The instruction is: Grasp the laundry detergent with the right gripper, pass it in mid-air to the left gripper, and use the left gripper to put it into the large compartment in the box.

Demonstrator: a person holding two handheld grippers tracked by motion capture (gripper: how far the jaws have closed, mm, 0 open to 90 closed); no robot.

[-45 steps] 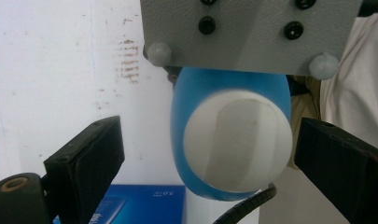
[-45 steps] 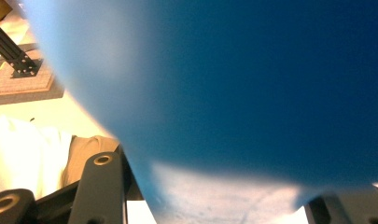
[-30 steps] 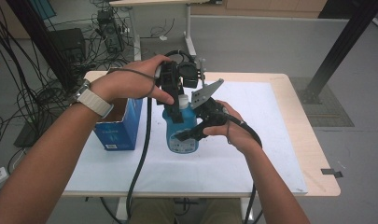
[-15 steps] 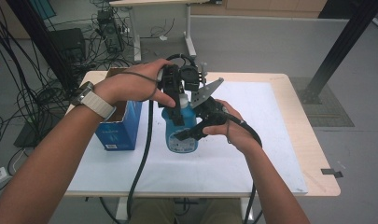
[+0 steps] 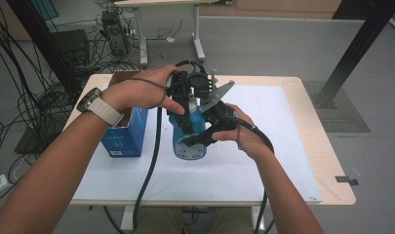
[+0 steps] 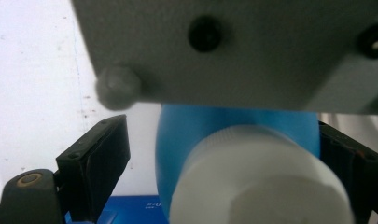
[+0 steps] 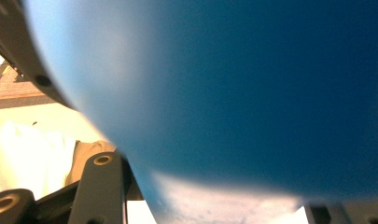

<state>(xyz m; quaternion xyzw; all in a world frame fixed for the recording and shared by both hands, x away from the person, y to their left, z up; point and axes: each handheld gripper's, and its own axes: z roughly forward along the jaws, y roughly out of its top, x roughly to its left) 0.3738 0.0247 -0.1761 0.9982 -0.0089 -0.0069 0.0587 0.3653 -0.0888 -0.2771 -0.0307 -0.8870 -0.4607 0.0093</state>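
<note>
A blue bottle [image 5: 187, 144] with a white cap [image 6: 256, 186] stands upright on the white mat. My right gripper [image 5: 201, 139] is shut on its body from the right, and the blue wall [image 7: 233, 93] looms close in the right gripper view. My left gripper [image 5: 187, 114] comes down from above with the cap between its jaws. These jaws have just been closing. The left finger [image 6: 100, 163] still stands off the cap, so that gripper is open. The grey plate [image 6: 233, 46] of the right gripper hides the bottle's far side.
An open blue carton [image 5: 124, 136] stands just left of the bottle, under the left wrist. The white mat [image 5: 268, 161] covers most of the wooden table [image 5: 331, 170]. Cables trail from both grippers over the front edge. More desks and cables lie on the floor beyond.
The left gripper has sunk onto the bottle's top, so the white cap is now covered in the high view. The right gripper and the bottle have not moved.
</note>
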